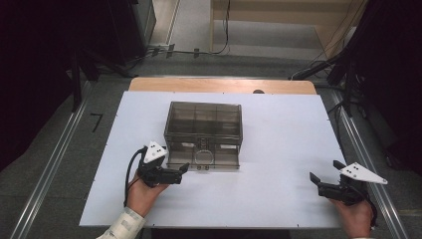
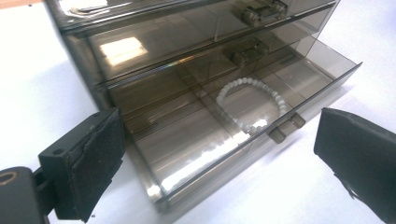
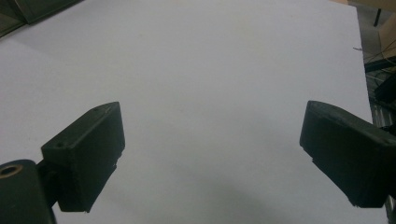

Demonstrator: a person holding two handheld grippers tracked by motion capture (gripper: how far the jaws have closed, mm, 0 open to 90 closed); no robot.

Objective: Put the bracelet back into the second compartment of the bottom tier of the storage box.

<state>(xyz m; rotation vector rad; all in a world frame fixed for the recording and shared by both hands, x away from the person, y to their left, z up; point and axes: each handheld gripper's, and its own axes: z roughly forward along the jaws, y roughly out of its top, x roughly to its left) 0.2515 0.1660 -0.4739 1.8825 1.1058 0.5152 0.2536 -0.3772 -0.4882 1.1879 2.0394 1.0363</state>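
Note:
A smoky see-through drawer box (image 1: pixel 204 124) stands in the middle of the white table (image 1: pixel 278 149). Its bottom drawer (image 2: pixel 299 70) is pulled out, and a white bead bracelet (image 2: pixel 250 105) lies inside it, also seen as a bracelet (image 1: pixel 203 157) from above. My left gripper (image 1: pixel 182 172) hovers at the drawer's front left corner, open, with nothing between its jaws. In the left gripper view, that gripper (image 2: pixel 217 140) straddles the drawer front, near its small handle (image 2: pixel 286 127). My right gripper (image 1: pixel 326 170) is open over bare table at the front right, far from the box.
The right gripper (image 3: pixel 210 126) looks across plain white tabletop, with a corner of the box (image 3: pixel 28 11) at the far left. A strip of wooden table edge (image 1: pixel 224 84) shows behind the white sheet. Metal floor rails (image 1: pixel 50 169) run along both sides.

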